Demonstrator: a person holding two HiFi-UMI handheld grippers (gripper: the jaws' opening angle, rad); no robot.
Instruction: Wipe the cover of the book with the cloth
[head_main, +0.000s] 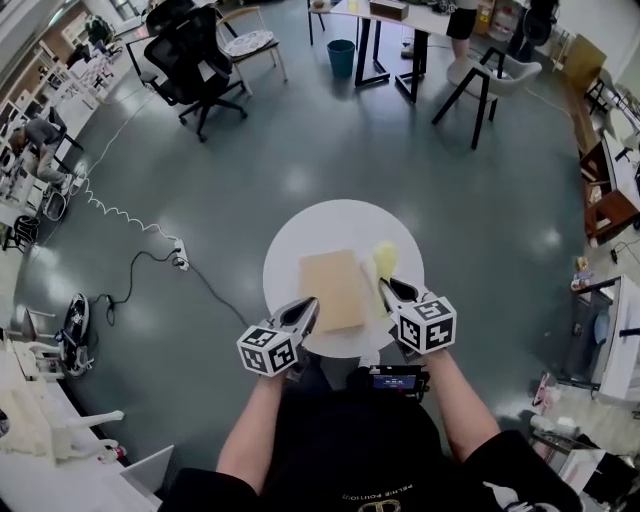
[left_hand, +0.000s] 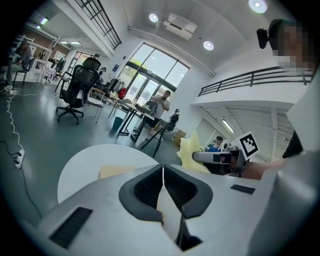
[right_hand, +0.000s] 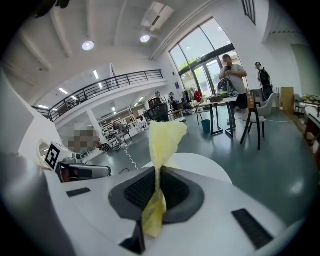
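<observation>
The flat tan cardboard-coloured book (head_main: 333, 290) lies closed on the round white table (head_main: 340, 220), on the half of the tabletop nearer the person and roughly at its middle from side to side. In the left gripper view it shows as a tan slab (left_hand: 116, 171) flat on the tabletop (left_hand: 85, 160).

The thin pale-yellow cloth (head_main: 385, 262) is off the book, over the table's right side and just beside the book's right edge. The right gripper (head_main: 390, 288) has it: in the right gripper view the jaws (right_hand: 157, 170) are pinched tight on the cloth (right_hand: 165, 137), which stands up in a crumpled tuft beyond the pads and trails out behind them, above the table's surface (right_hand: 200, 165).

The left gripper (head_main: 308, 308) sits at the table's near edge, with its tip over the book's near-left corner. Its jaws (left_hand: 163, 167) are pressed together along a thin line. A pale sliver shows low behind the pads, but it is hard to say what that is.

Across the grey floor behind the table stand a black wheeled office chair (head_main: 190, 55) and a teal waste bin (head_main: 341, 55). A white power strip with a black cable (head_main: 180, 258) lies on the floor to the table's left.
</observation>
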